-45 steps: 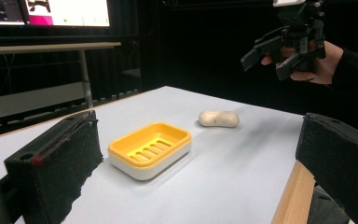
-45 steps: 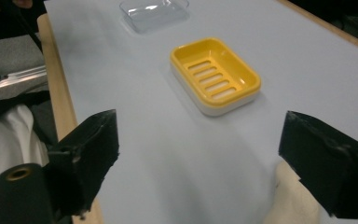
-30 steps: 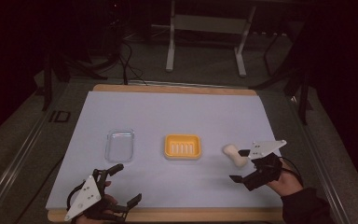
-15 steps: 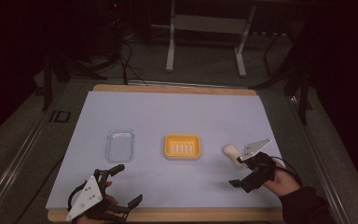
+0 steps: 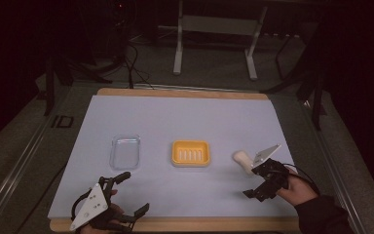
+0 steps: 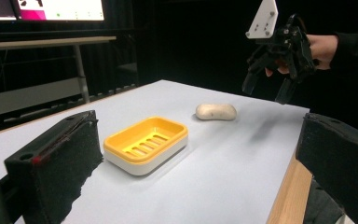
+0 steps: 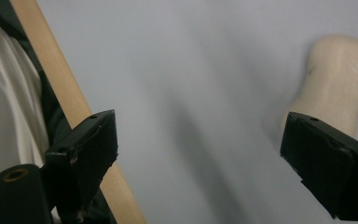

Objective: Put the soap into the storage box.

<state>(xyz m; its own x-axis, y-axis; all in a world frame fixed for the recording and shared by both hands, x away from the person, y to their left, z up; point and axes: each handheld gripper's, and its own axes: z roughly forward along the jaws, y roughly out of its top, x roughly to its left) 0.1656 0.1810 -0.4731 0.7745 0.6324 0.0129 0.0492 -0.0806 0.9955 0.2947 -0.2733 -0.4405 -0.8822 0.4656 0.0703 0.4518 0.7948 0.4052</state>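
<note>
The soap bar point(image 5: 242, 159) lies at three o'clock of the yellow dish point(image 5: 191, 153) — bare on the mat point(image 5: 185, 117). The right gripper point(image 5: 255, 183) hangs above it, jaws spread, empty. The left gripper point(image 5: 132, 194) — jaws apart — rests at seven o'clock.

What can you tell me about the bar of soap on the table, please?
The bar of soap is a pale cream, rounded oblong, slightly pinched at the middle, with a smooth matte look. It lies flat on the light table cover, apart from the yellow soap dish. The right gripper hovers open beside it without touching.
</note>
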